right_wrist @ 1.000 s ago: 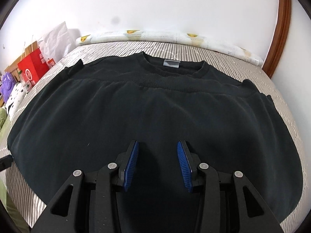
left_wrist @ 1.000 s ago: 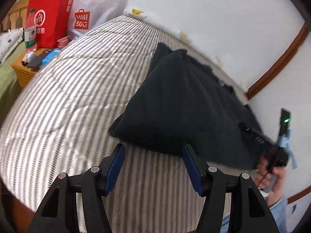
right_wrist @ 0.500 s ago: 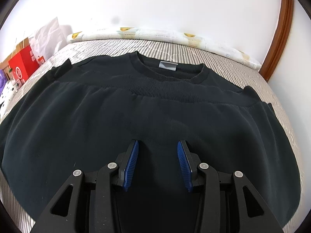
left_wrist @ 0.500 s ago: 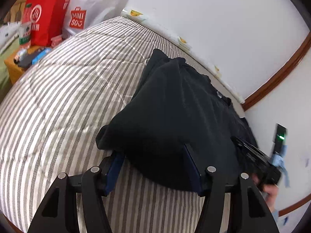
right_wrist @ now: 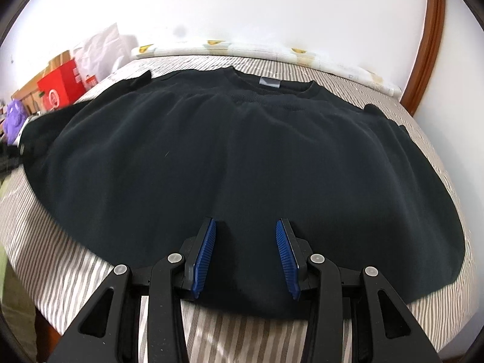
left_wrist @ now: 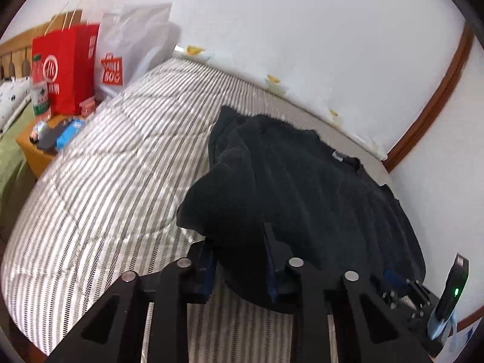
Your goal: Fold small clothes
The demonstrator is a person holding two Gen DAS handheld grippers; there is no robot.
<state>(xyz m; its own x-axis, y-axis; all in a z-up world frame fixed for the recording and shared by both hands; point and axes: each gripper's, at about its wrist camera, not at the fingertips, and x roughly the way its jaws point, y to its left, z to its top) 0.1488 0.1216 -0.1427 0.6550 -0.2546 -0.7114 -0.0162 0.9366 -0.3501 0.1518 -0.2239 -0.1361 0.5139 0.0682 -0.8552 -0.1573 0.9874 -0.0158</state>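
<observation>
A black sweatshirt (right_wrist: 242, 157) lies folded on the striped bed, collar and grey label toward the wall. It also shows in the left wrist view (left_wrist: 302, 187). My left gripper (left_wrist: 239, 242) has its jaws around the sweatshirt's left corner, which is bunched and raised off the bed; cloth hides the pads, so contact is unclear. My right gripper (right_wrist: 245, 242) is open, its blue pads (right_wrist: 207, 251) over the near hem at the middle, holding nothing. The right gripper also shows at the lower right of the left wrist view (left_wrist: 402, 287).
The striped bed (left_wrist: 115, 187) runs along a white wall with brown wooden trim (left_wrist: 435, 99). A red paper bag (left_wrist: 63, 69) and a white shopping bag (left_wrist: 127, 57) stand by a small wooden table (left_wrist: 33, 151) at the bed's far left end.
My left gripper moved forward onto the sweatshirt's left corner, its jaws narrowed, and the corner lifted and bunched inward. My right gripper drew back toward the near hem, still open.
</observation>
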